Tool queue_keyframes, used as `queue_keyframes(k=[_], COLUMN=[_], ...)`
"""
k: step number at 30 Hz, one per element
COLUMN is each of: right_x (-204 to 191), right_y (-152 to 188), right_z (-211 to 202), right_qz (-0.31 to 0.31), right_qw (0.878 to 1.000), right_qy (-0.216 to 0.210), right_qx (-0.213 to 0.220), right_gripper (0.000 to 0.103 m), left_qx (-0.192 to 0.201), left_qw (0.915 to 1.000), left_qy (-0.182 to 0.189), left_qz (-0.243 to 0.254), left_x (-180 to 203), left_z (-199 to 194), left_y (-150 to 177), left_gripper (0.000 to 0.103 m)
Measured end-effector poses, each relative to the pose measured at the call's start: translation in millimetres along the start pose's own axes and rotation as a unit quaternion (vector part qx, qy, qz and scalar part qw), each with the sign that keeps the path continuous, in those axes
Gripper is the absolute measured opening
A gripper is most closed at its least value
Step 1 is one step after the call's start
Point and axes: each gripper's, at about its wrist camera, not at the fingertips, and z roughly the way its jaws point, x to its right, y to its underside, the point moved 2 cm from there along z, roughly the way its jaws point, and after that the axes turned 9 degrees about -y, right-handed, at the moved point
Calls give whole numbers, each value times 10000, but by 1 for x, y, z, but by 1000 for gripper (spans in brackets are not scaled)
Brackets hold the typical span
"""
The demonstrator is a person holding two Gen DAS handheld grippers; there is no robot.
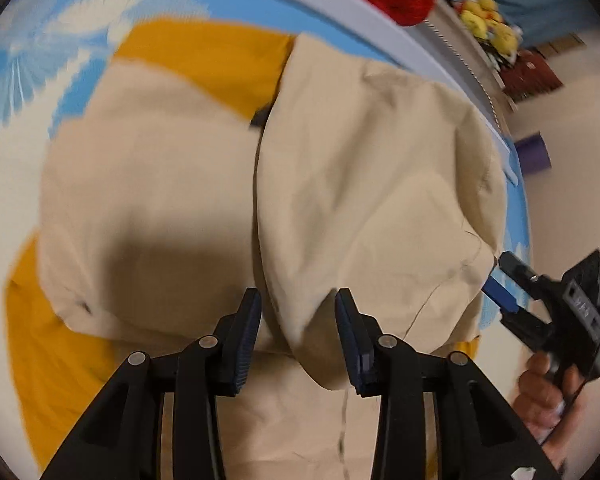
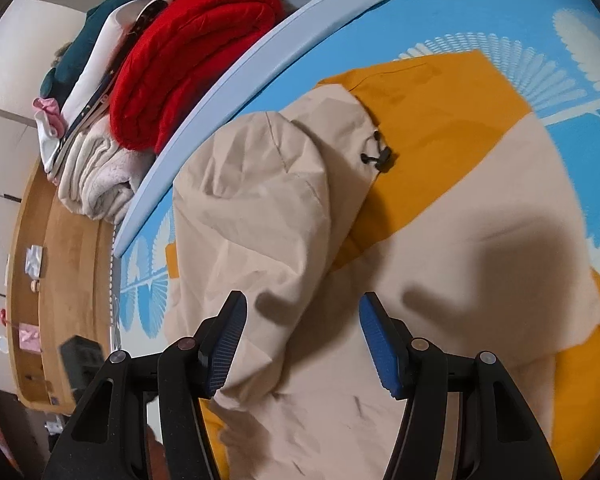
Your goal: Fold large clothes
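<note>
**Folding under way: two grippers close in on a beige-and-mustard jacket**

Lying on a blue sheet printed with white feathery shapes, the beige-and-mustard jacket is only part folded; one sleeve lies crossed over the body, its black cord toggle showing at the hood's edge. The left gripper hangs over a raised crease of beige cloth, its jaws partly apart with the fabric bulging between them; whether the pads touch it cannot be told through the blur. The right gripper stands about half open above the sleeve's lower end, gripping nothing; a hand steers it from the sheet's edge. A stack of folded clothes, a red knit on top, waits beyond the sheet's edge. By the look of it, the far mustard panels and the final halving of the body remain.
</note>
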Motion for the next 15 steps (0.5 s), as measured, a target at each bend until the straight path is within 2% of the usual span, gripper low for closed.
queue_keyframes(k=[1,2,3,6,8,9,10,12,14,15], right_x=[-1,-1,-1,-10,-23,-29,-30,-19,8,31], right_y=[0,0,-1,-5,-8,-7,-6,0,10,21], right_z=[3,5,5,-13,-31,-41,-47,-43,-21,-2], right_qz=[-38,-84,-62,-100,-301,-430,-505,-374,41,455], right_qw=[10000,10000,10000,9985,9954,9935,9934,9960,9983,9962], right_qy=[20,16,-14,-406,-604,-611,-436,1,540,727], right_qx=[13,11,37,366,681,857,935,809,235,-146], right_gripper=[38,11,4,2,1,1,1,1,1,1], left_qx=[-45,-53,16,559,951,1016,980,388,-175,-328], left_qw=[9999,9997,9996,9978,9923,9901,9892,9887,9862,9829], left_qy=[74,164,201,326,413,320,166,-440,-925,-1173], left_qz=[-87,-163,-172,171,679,909,1073,1381,1362,1380], left_x=[-2,-2,-1,17,39,47,52,53,42,38], left_z=[2,0,-3,-34,-57,-59,-54,-18,17,30], left_y=[0,1,0,-5,-2,2,6,16,27,32], left_gripper=[29,23,4,2,2,2,2,3,3,3])
